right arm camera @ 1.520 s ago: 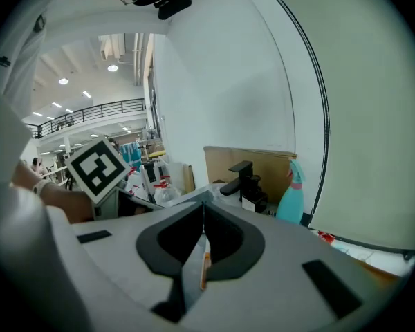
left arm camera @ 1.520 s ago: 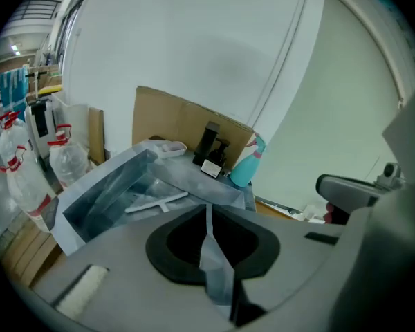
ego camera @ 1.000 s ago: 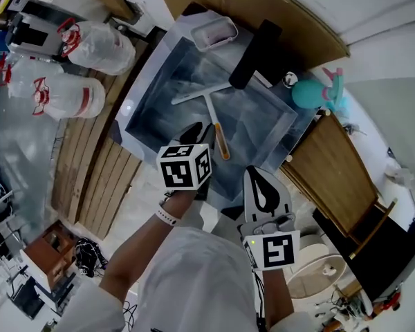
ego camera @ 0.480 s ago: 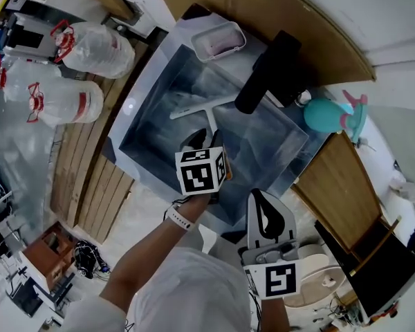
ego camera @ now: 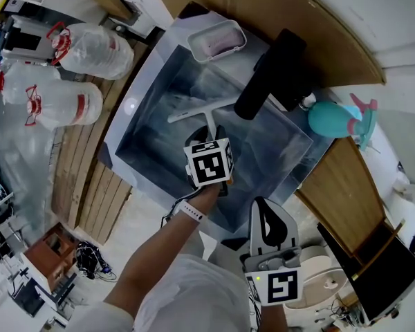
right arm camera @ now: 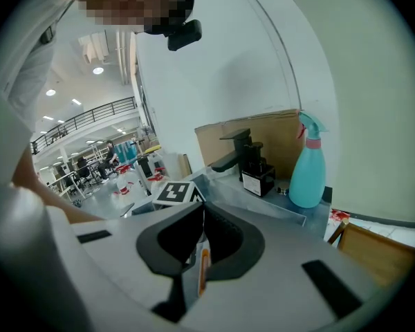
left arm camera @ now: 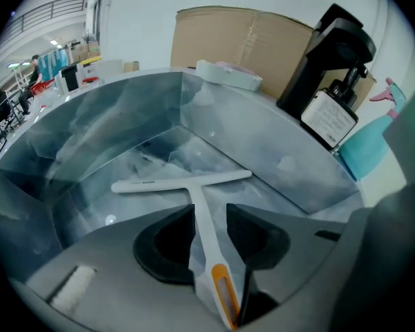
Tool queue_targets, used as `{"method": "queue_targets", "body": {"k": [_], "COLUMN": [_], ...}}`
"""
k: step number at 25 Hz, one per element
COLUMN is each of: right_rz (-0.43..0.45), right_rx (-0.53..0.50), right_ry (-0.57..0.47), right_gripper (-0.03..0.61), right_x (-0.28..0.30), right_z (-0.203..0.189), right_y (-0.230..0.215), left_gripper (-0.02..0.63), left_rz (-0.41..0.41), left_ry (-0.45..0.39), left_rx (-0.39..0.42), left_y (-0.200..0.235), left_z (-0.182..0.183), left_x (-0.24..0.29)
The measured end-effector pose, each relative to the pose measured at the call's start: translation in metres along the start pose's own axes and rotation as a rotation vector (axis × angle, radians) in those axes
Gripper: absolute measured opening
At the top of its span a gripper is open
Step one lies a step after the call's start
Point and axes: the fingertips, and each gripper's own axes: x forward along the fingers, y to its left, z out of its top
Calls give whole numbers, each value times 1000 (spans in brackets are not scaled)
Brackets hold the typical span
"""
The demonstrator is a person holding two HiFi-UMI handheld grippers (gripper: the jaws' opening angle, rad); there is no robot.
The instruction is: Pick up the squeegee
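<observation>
The squeegee (ego camera: pixel 194 109) is a white T with an orange-ended handle, lying flat on the bottom of the steel sink (ego camera: pixel 135 106). My left gripper (ego camera: pixel 209 138) reaches down into the sink over the handle. In the left gripper view the squeegee (left arm camera: pixel 194 185) runs its handle between the jaws of the left gripper (left arm camera: pixel 207 209). The jaws are opening and straddle the handle; the pads stand clear of it on both sides. My right gripper (ego camera: pixel 265 206) hangs outside the sink's near edge. Its tips meet in the right gripper view (right arm camera: pixel 202 205), with nothing held.
A black faucet (ego camera: pixel 270 75) leans over the sink's far right side. A teal spray bottle (ego camera: pixel 335 116) stands right of it, and a pale soap tray (ego camera: pixel 218 40) sits on the far rim. Cardboard (ego camera: pixel 263 5) backs the sink. Water jugs (ego camera: pixel 90 43) lie at the left.
The left gripper has dropped into the sink and now straddles the squeegee handle, with its jaws wider apart. The right gripper has sunk a little by the sink's near edge.
</observation>
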Motion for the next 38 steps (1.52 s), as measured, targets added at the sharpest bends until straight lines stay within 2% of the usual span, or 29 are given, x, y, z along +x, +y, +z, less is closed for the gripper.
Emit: {"method": "queue_targets", "body": {"k": [4, 12, 23, 26, 34, 38], "right_rz": [-8, -42, -47, -49, -49, -48], "right_rx": [4, -28, -32, -34, -50, -60], "right_ry": [9, 70, 71, 63, 47, 25], "right_gripper": [6, 6, 6, 6, 6, 6], "right_x": [5, 18, 20, 17, 2, -10], "right_z": [-6, -20, -23, -20, -15, -4], "right_y": [-4, -10, -8, -8, -3, 4], "left_gripper": [138, 92, 78, 71, 70, 71], "left_rz": [36, 81, 61, 70, 88, 66], "left_ry": [6, 2, -18, -19, -137, -173], "left_rx": [6, 29, -69, -66, -23, -26], "left_y": [6, 9, 13, 17, 23, 20], "left_z": [-2, -7, -6, -4, 20, 26], "left_x": [10, 20, 22, 19, -17, -41]}}
